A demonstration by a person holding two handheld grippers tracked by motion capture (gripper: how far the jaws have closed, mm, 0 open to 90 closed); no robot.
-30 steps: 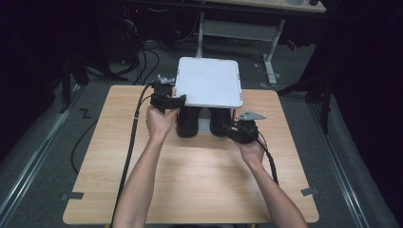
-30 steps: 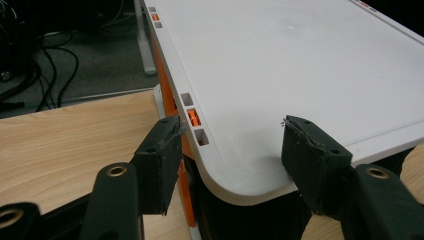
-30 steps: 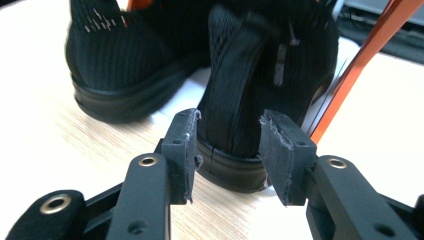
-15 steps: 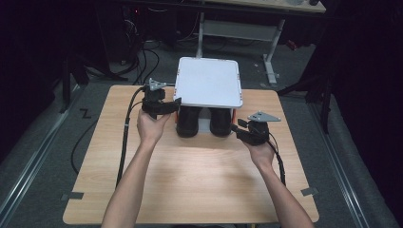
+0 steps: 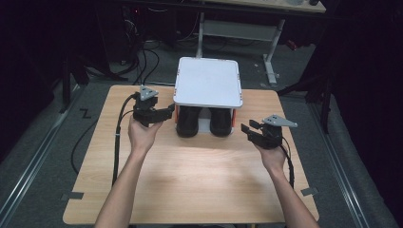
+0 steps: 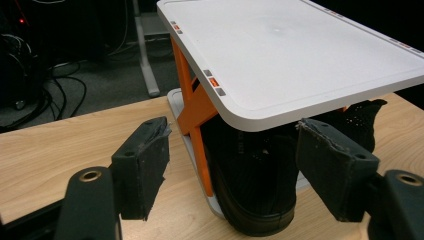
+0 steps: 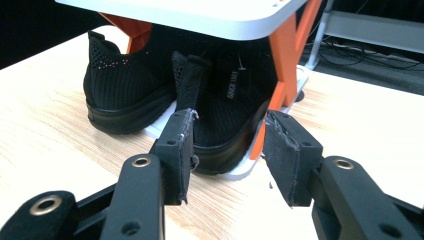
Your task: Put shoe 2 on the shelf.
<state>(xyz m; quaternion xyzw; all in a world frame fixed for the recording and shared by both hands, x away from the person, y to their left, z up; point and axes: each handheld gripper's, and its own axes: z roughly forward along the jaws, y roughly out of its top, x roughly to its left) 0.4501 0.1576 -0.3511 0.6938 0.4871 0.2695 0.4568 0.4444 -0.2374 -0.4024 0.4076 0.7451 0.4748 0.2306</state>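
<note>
A small rack with a white top (image 5: 207,80) and orange struts (image 6: 195,107) stands at the table's far middle. Two black knit shoes sit on its lower shelf, one on the left (image 5: 188,122) and one on the right (image 5: 220,122), heels toward me. My left gripper (image 5: 167,112) hovers just left of the rack, pointing at the left shoe (image 6: 255,190). My right gripper (image 5: 247,128) is right of the rack, aimed at the right shoe (image 7: 225,107). Both pairs of jaws have just been opening and stand open, with nothing between the pads.
The wooden table (image 5: 190,190) has broad bare space between the rack and its near edge. Cables (image 5: 119,142) trail from the left gripper over the table's left side. Behind the table are a metal desk frame (image 5: 271,52) and dark floor.
Both hands have drawn back from the shoes under the rack, the left one outward to the left, the right one outward to the right and nearer me. Both pairs of jaws stand wider.
</note>
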